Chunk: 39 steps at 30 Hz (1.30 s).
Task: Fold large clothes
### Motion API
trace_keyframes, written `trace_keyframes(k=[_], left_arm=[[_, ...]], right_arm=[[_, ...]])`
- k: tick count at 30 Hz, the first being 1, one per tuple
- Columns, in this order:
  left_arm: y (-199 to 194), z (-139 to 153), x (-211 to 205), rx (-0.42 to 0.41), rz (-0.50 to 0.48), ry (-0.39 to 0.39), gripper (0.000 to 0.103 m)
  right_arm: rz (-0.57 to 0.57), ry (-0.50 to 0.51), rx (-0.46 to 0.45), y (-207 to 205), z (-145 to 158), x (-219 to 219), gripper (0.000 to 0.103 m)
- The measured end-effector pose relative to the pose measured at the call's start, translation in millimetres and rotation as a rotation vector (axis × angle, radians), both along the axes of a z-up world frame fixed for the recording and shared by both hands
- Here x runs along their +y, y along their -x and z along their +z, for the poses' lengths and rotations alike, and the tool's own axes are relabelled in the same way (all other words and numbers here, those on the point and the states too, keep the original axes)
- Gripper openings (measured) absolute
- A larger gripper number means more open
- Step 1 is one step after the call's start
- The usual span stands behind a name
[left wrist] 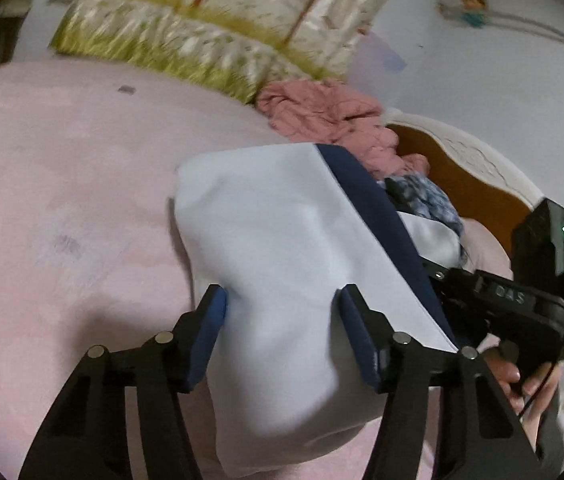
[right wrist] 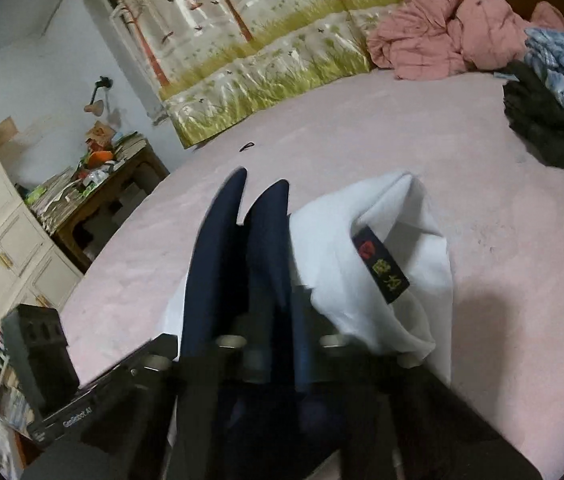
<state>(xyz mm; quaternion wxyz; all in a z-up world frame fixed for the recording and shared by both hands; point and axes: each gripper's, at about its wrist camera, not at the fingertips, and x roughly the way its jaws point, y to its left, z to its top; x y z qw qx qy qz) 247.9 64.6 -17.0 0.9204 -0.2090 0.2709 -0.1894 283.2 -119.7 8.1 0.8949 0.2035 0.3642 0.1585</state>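
A white garment (left wrist: 282,240) with navy trim (left wrist: 377,208) lies bunched on the pink bed (left wrist: 62,200). My left gripper (left wrist: 282,292) stands open, its blue pads (left wrist: 210,332) on either side of the white cloth without pinching it. In the right wrist view the garment (right wrist: 381,220) drapes over my right gripper (right wrist: 278,312) and hides its fingers. Two navy collar strips (right wrist: 218,256) stick up from the grip, and a black label (right wrist: 381,264) shows. The right gripper (left wrist: 433,272) is shut on the garment's navy edge, with a hand (left wrist: 521,380) on its handle.
A crumpled pink quilt (right wrist: 441,32) lies at the bed's far side beside blue patterned cloth (right wrist: 561,68) on dark clothes (right wrist: 549,132). A grass-print padded panel (right wrist: 262,68) lines the wall. A wooden headboard (left wrist: 461,172), cluttered desk (right wrist: 94,176) and white cabinet (right wrist: 6,248) surround the bed.
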Motion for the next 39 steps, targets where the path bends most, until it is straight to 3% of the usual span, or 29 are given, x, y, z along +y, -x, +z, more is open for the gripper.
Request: trace_keyframes(k=[5,9,11,14,17,19,20,22,28,29,31,35,38,39], left_arm=[[11,9,-9,-0.102,-0.068,-0.005,0.054],[22,15,-31,-0.169,-0.03,-0.154,0.061],[15,12,-37,-0.138,-0.016,-0.201,0.061],[4,3,-37,-0.078,-0.035,-0.201,0.06],[6,2,-37,-0.077,-0.033,-0.208,0.06],[10,1,-41,-0.09,-0.024,-0.235,0.06],[11,1,-42,-0.094,-0.024,-0.24,0.059],[12,0,-42,-0.098,-0.025,-0.236,0.059],[12,-1,-42,-0.102,-0.022,-0.24,0.058],[13,-1,-42,-0.1,-0.02,-0.236,0.058],[12,-2,-39,-0.099,-0.024,-0.222,0.058],[15,0,-45,-0.112,-0.018,-0.249,0.058],[14,-1,-44,-0.105,-0.018,-0.238,0.058],[14,-1,-44,-0.105,-0.018,-0.239,0.058]], right_arm=[[-0.081,-0.124,-0.163,49,18,-35,0.003],[-0.18,0.017,-0.206,72,21,-31,0.003],[-0.195,0.094,-0.158,64,8,-26,0.003],[-0.202,0.058,-0.066,44,-15,-32,0.003],[-0.208,-0.01,-0.103,45,-9,-46,0.003],[-0.186,-0.029,-0.154,51,3,-51,0.009],[-0.171,-0.012,-0.175,52,11,-51,0.013],[-0.144,0.029,-0.182,48,21,-49,0.033],[-0.039,0.273,-0.033,4,12,-6,0.034],[-0.029,0.277,-0.028,-1,10,-1,0.028],[-0.04,0.284,-0.067,2,15,1,0.004],[-0.201,0.295,-0.168,18,38,-15,0.002],[-0.39,0.408,-0.138,8,34,-41,0.0],[-0.387,0.347,-0.099,5,28,-63,0.0]])
